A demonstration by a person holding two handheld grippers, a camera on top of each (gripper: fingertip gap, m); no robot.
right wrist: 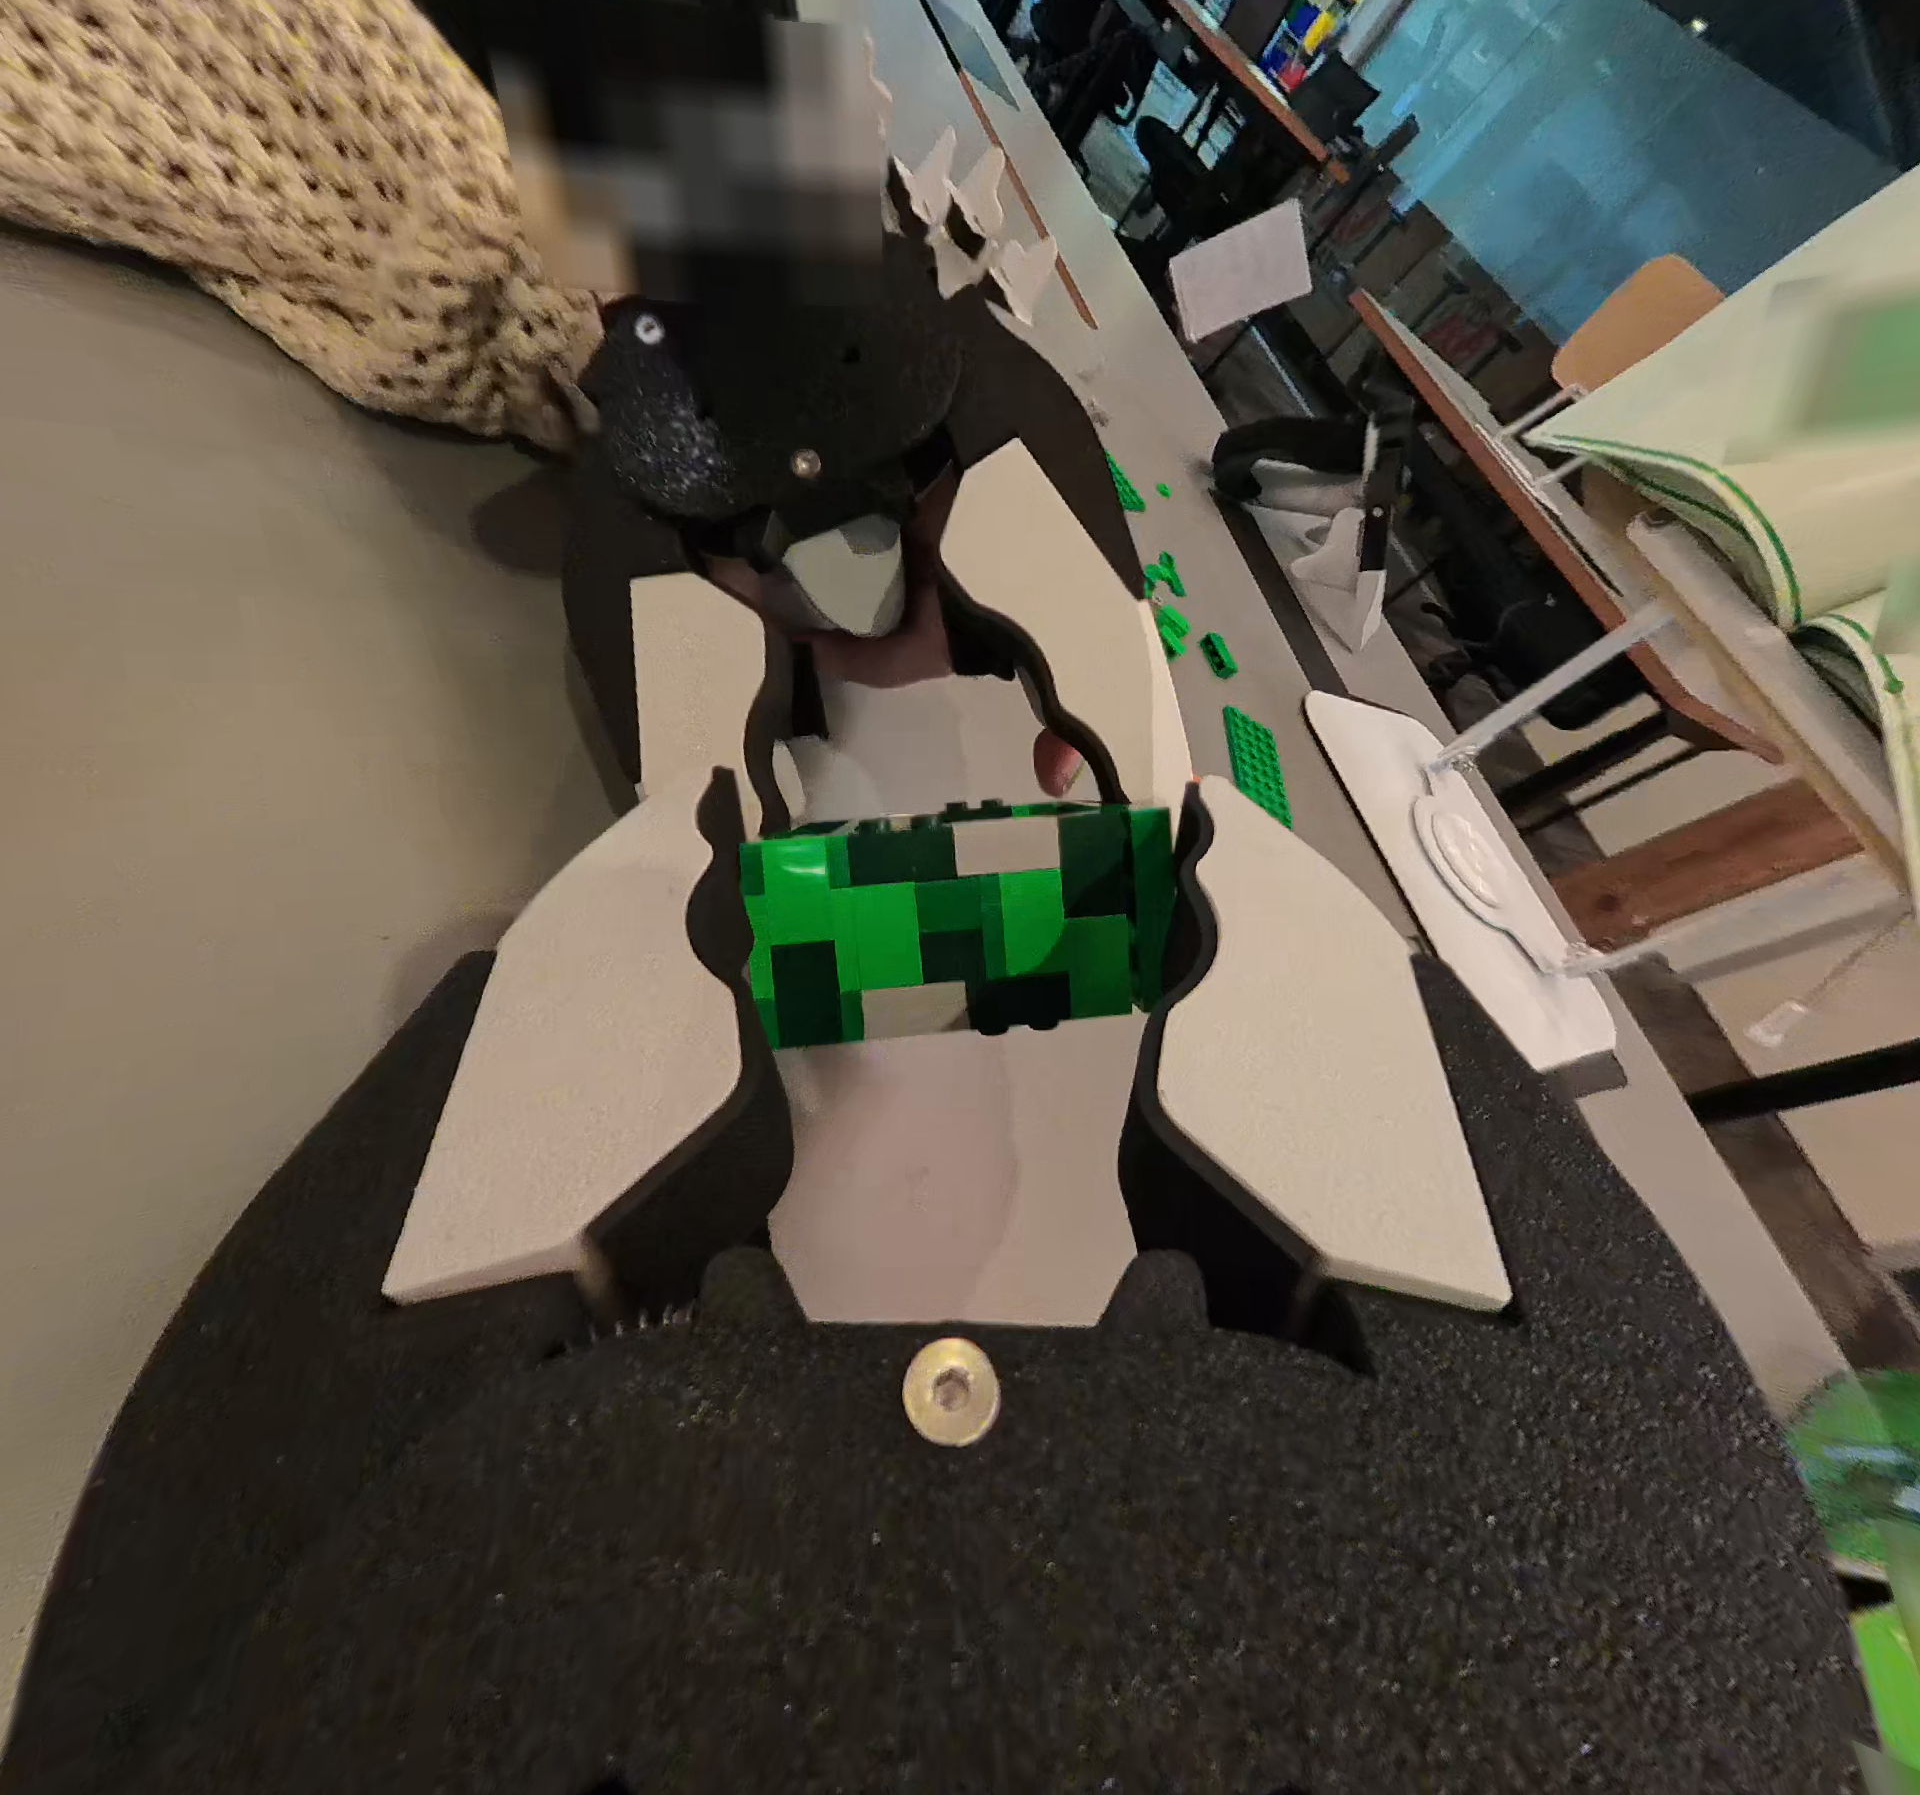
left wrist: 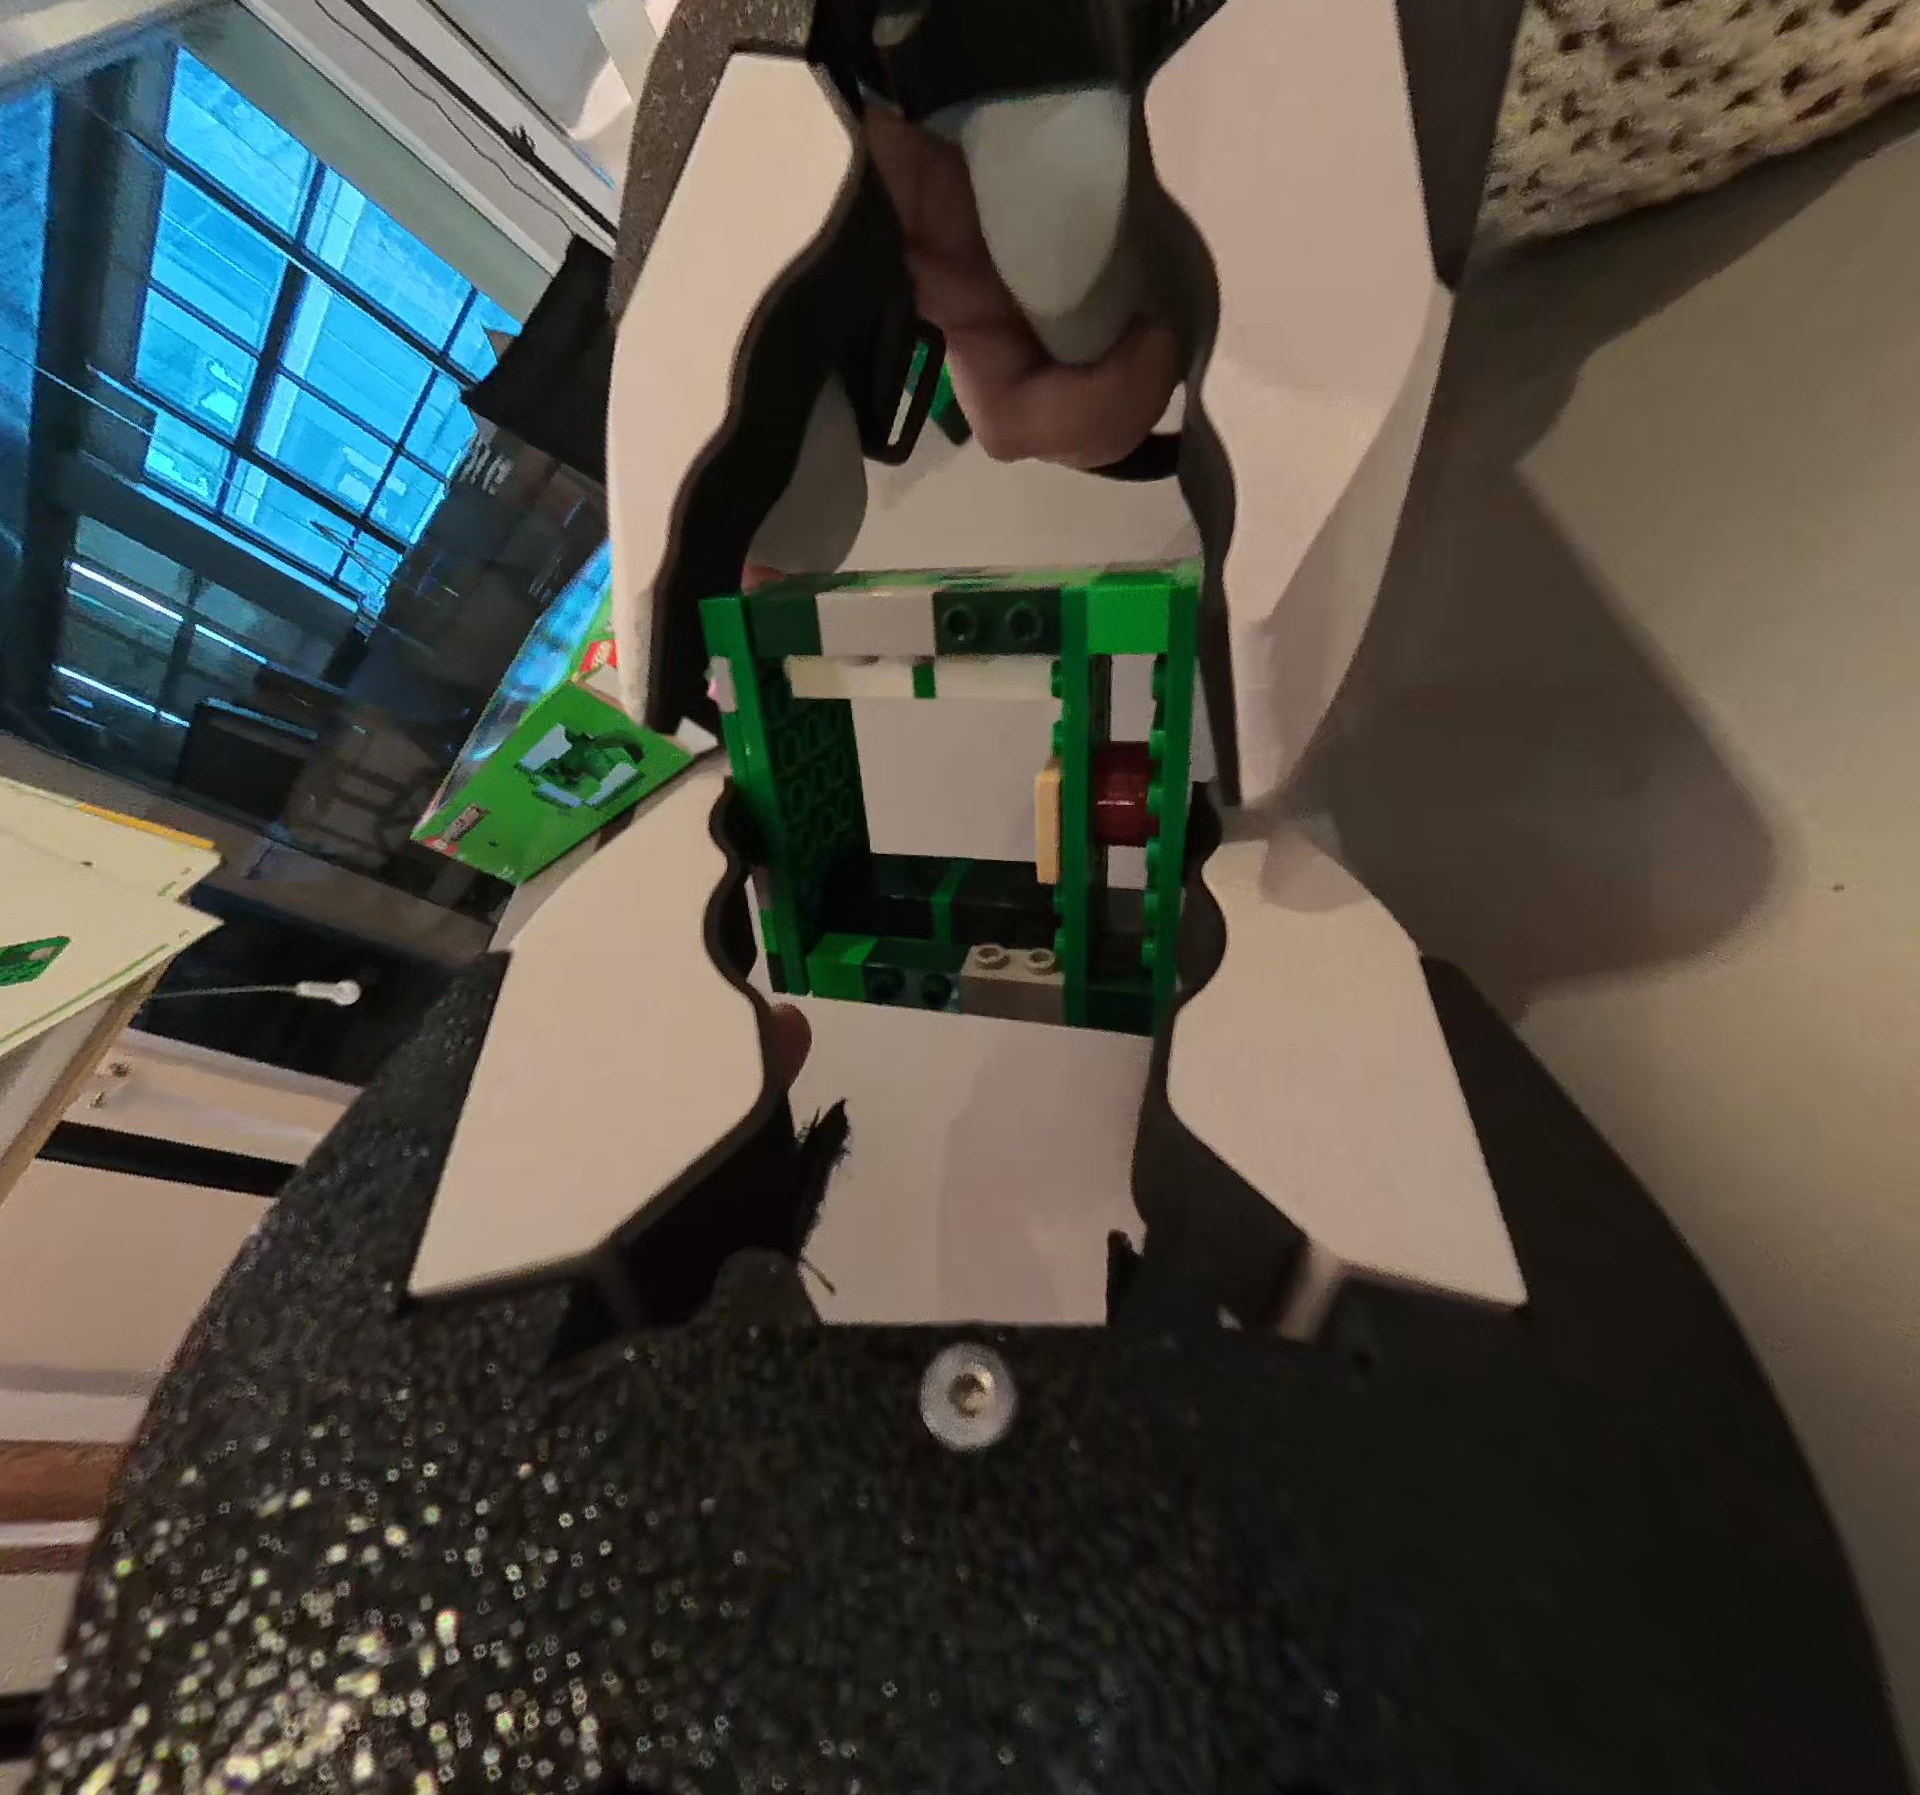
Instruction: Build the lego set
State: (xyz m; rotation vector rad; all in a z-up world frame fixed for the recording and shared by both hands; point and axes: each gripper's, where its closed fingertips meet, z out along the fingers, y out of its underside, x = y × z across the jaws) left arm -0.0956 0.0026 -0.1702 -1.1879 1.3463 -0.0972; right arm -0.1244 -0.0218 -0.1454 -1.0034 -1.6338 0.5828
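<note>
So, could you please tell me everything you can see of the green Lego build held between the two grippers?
The green Lego build is a boxy, hollow plastic block, held off the table. Its outer wall is a patchwork of bright green, dark green and grey bricks. The left wrist view looks into its open inside: studded green walls, white and grey bricks, a tan piece and a dark red round part. The left gripper and the right gripper both clamp its sides from opposite ends.

Both grippers' jaws clamp the green lego build [left wrist: 961,800] (hollow side showing).
</note>
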